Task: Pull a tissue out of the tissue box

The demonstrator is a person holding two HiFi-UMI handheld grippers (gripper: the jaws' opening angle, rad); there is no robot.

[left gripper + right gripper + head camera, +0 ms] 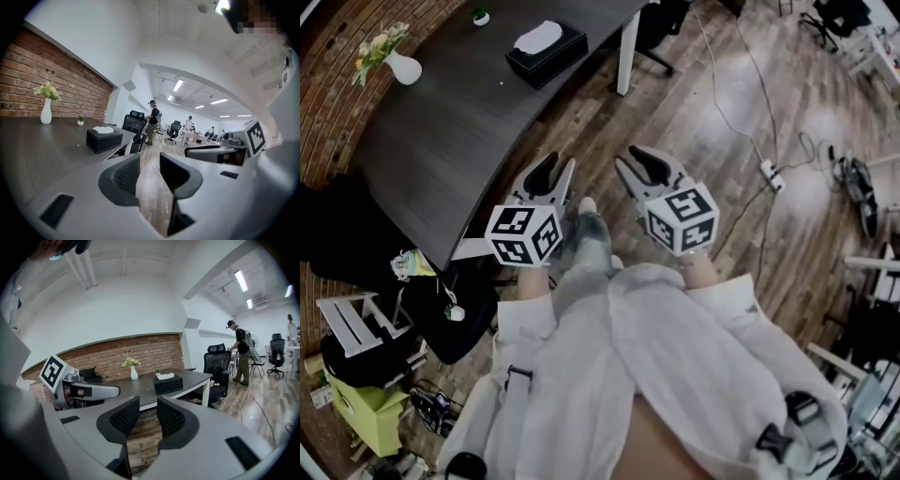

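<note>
Head view: left gripper (556, 174) and right gripper (641, 169) side by side, slightly nose-down, fingers (123, 176) apart, empty.

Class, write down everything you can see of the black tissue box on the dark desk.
The black rectangular tissue box looks rigid and matte. It sits flat near one end of the dark curved desk, close to the edge. A crumpled white tissue sticks up from its top opening, not yet pulled out. Only the desk touches the box.
</note>
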